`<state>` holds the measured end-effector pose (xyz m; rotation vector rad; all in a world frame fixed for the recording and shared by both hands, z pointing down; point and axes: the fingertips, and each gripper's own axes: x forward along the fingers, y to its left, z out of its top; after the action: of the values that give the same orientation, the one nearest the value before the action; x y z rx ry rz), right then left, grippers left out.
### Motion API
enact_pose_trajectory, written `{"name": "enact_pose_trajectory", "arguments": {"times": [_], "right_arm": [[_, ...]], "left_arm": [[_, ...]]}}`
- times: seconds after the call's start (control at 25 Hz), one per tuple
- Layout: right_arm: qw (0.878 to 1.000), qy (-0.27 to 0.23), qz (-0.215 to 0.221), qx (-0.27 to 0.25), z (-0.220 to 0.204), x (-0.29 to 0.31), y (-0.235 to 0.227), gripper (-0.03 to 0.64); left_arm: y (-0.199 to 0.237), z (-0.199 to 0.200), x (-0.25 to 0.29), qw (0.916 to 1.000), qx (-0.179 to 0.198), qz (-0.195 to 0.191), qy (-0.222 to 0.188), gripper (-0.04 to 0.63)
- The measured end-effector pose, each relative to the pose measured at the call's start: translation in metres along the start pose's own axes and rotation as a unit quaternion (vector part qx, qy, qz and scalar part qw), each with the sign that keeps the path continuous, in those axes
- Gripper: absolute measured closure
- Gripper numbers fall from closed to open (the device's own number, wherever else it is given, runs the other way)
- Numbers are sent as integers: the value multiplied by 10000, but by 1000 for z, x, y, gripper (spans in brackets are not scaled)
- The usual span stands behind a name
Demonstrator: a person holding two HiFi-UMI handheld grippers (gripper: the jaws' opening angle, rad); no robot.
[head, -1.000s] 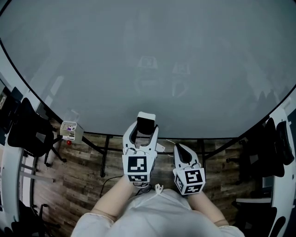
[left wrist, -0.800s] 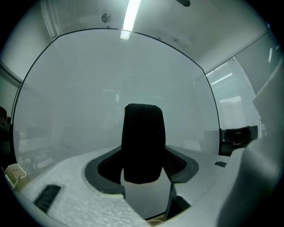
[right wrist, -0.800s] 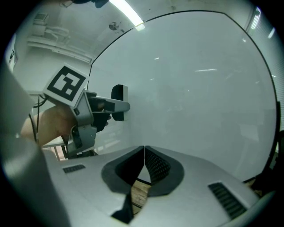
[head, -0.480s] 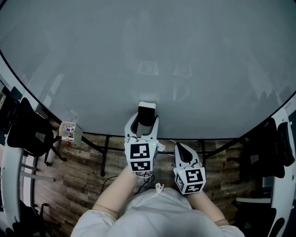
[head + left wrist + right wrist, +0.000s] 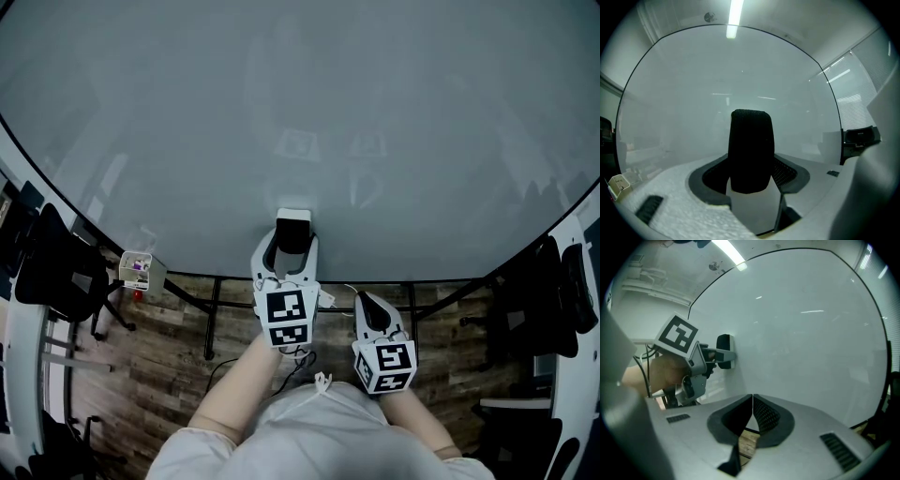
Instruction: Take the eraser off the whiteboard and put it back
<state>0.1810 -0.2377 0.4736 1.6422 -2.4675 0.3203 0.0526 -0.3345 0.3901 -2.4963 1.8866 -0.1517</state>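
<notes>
- Two grippers point at the whiteboard (image 5: 300,112).
- The left gripper (image 5: 292,249), jaws wide, clamps the black eraser (image 5: 293,230) against the board's lower part.
- The right gripper (image 5: 366,298), jaws together and empty, sits just beside it.

Wood-plank floor (image 5: 159,375) down at six o'clock, black office chair (image 5: 56,272) parked at nine, second dark chair (image 5: 553,300) at three — and from the left gripper view, a ceiling strip light (image 5: 735,16) glows at twelve, window blinds (image 5: 853,105) at three.
</notes>
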Motion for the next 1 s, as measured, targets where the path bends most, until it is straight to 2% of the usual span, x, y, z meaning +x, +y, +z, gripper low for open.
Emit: {"name": "enact_pose_trajectory", "arguments": {"times": [0.2, 0.4, 0.52, 0.72, 0.92, 1.0], "right_arm": [[10000, 6, -23, 47, -1, -4, -2, 589], [10000, 66, 35, 62, -7, -8, 5, 589], [9999, 96, 52, 28, -10, -11, 6, 589], [10000, 25, 58, 10, -10, -13, 10, 589], [9999, -132, 71, 22, -6, -16, 14, 589], [9999, -117, 96, 26, -7, -16, 15, 589]], "left_arm": [[-5, 0, -1, 9998, 116, -153, 7, 320], [-3, 15, -19, 9989, 369, -20, -281, 302], [-12, 19, -35, 9986, 345, -119, -390, 302], [-21, -6, -59, 9988, 384, -134, -268, 307], [-25, -44, -75, 9995, 262, -178, 87, 424], [-24, -54, -81, 9996, 163, -163, 189, 503]]}}
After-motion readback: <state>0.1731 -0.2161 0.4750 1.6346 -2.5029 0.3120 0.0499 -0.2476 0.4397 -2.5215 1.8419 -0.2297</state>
